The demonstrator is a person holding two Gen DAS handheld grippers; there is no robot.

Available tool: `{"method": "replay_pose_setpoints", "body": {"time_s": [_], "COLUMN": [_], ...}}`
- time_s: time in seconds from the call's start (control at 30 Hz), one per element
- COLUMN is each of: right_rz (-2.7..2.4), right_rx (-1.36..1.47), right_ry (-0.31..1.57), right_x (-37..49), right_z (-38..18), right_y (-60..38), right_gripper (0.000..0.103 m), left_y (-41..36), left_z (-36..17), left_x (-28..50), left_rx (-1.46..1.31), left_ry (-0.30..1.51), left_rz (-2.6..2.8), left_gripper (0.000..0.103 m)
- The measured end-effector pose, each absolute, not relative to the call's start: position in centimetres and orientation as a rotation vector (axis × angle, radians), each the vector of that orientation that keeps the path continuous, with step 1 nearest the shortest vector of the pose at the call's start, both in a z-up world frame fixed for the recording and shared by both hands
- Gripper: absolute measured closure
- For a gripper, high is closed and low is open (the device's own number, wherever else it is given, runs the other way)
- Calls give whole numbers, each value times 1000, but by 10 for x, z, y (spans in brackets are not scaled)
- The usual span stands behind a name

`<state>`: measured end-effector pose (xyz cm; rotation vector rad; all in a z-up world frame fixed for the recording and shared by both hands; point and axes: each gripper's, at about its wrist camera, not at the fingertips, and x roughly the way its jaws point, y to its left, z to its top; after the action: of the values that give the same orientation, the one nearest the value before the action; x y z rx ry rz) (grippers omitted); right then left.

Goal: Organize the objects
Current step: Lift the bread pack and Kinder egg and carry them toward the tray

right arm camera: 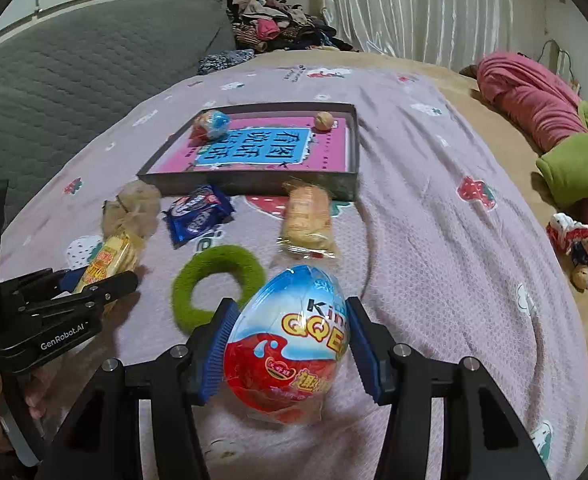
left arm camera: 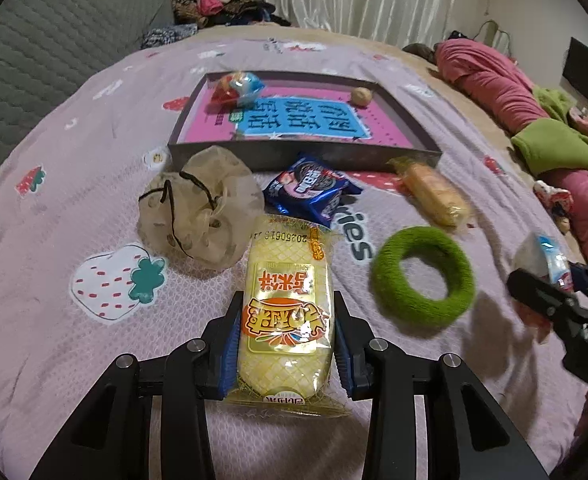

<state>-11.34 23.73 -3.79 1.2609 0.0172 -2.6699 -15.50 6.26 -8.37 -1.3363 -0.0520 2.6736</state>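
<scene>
Yellow cracker pack (left arm camera: pixel 285 316) clamped in left tool (left arm camera: pixel 287 344); right tool (right arm camera: pixel 289 344) grips egg (right arm camera: pixel 289 344) (plastic-wrapped).

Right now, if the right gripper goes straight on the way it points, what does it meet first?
Probably the orange biscuit pack, lying short of the grey tray. The right gripper already holds the toy egg; depth is uncertain.

Home bedroom: bed w/ strawberry sheet (right arm camera: pixel 434 208), curtains (right arm camera: pixel 414 8), clothes pile (right arm camera: pixel 277 20).

The left gripper (left arm camera: pixel 285 344) is clamped on a yellow packet (left arm camera: pixel 283 312); the right gripper (right arm camera: pixel 289 348) is closed on an egg (right arm camera: pixel 289 344). Both are angled downward.
</scene>
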Motion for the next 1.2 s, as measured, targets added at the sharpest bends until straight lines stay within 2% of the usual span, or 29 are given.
{"method": "replay_pose_setpoints", "body": {"time_s": [1.2], "right_rz": [-2649], "right_rx": [1017], "right_ry": [178], "right_x": [-59], "right_z": [51], "right_y": [151], "right_gripper": [48], "left_y": [5], "left_z": [26], "left_x": [-77], "left_rx": [-1089], "left_ry": [-67], "left_rz": [2856], "left_gripper": [63]}}
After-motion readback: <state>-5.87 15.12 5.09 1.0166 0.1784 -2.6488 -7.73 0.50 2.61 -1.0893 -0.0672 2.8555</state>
